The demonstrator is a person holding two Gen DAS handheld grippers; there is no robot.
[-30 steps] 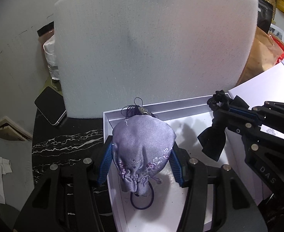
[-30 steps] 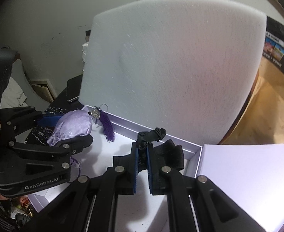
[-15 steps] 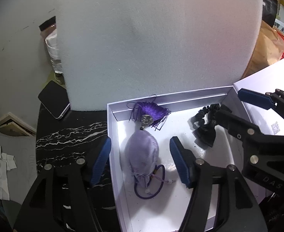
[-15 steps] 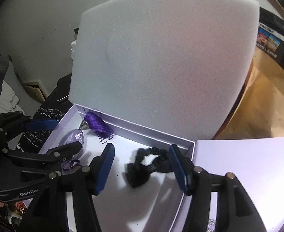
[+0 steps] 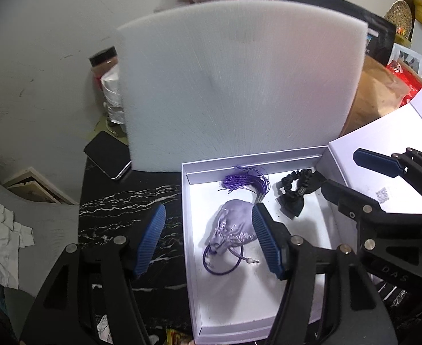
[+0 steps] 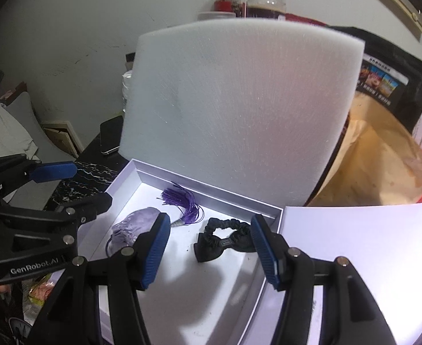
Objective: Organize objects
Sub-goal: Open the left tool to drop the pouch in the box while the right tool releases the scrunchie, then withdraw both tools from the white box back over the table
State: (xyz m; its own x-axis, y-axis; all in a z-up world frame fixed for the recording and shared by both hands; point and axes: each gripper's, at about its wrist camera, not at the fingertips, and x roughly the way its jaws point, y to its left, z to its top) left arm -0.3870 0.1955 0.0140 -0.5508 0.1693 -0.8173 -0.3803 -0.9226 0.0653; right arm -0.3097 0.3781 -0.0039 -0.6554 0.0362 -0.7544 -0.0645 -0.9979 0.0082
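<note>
A shallow white box point(image 5: 190, 258) lies on the dark marble top. Inside it lie a lilac drawstring pouch point(image 5: 234, 227) with a purple tassel point(image 5: 245, 182), and to their right a black bow scrunchie point(image 5: 295, 192). My left gripper point(image 5: 208, 215) hangs open above the pouch, its pads clear of the cloth. My right gripper point(image 6: 209, 221) stands open over the black bow scrunchie point(image 6: 225, 237) and touches nothing. The right wrist view also shows the pouch point(image 6: 136, 227), the tassel point(image 6: 185, 201) and the left gripper point(image 6: 81, 185). In the left wrist view the right gripper point(image 5: 352, 172) shows at the right.
A big white foam sheet point(image 5: 239, 86) stands upright just behind the box. The white box lid point(image 6: 369, 244) lies to the right. A black phone point(image 5: 107, 153) rests at the back left. Brown paper bags point(image 6: 377, 166) and jars crowd the back.
Both grippers have opened. The left let go of the pouch and the right let go of the black bow. Both things now lie in the box, and the grippers have lifted away.
</note>
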